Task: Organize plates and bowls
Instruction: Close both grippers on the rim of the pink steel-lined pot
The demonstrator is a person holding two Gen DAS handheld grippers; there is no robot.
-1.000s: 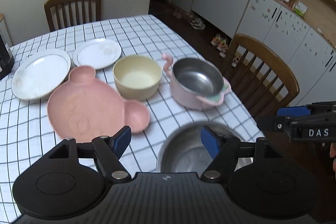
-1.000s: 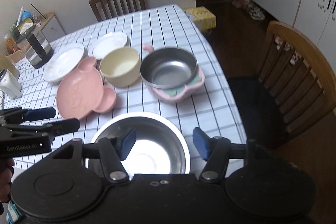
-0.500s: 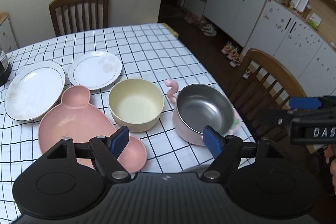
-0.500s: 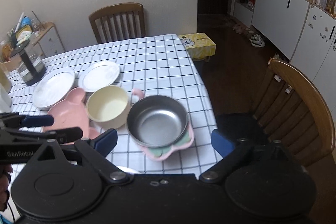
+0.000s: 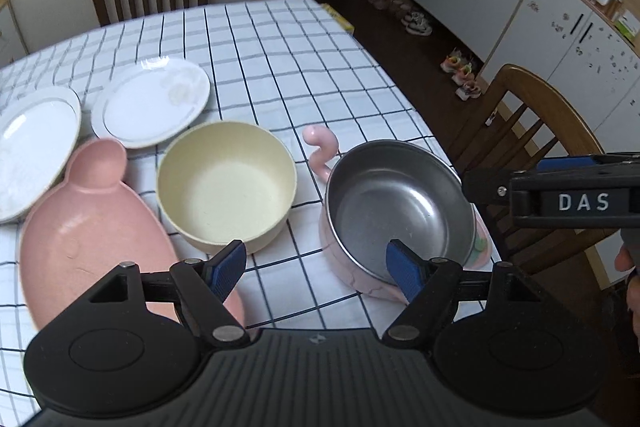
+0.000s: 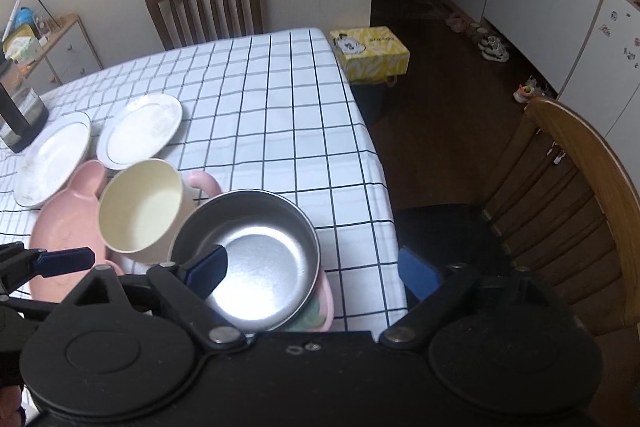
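Note:
On the checked tablecloth (image 5: 280,67) stand two white plates (image 5: 152,103) (image 5: 32,147), a pink bear-shaped plate (image 5: 88,247), a cream bowl (image 5: 226,183) and a steel bowl (image 5: 396,207) set in a pink holder with a curled handle (image 5: 322,151). My left gripper (image 5: 316,269) is open and empty, just above the table in front of the cream and steel bowls. My right gripper (image 6: 316,273) is open and empty, with its left finger over the steel bowl (image 6: 256,259) and its right finger past the table edge. The cream bowl (image 6: 140,205) and the plates (image 6: 140,131) lie left of it.
A wooden chair (image 6: 568,211) stands at the table's right side and another (image 6: 204,7) at the far end. A yellow tissue box (image 6: 370,53) sits beyond the far right corner. A dark kettle (image 6: 16,107) stands at the far left. White cabinets (image 5: 560,27) line the right wall.
Both grippers have moved forward and lower toward the bowls. The large steel bowl near the front edge has dropped out of both views. The right gripper has opened wider.

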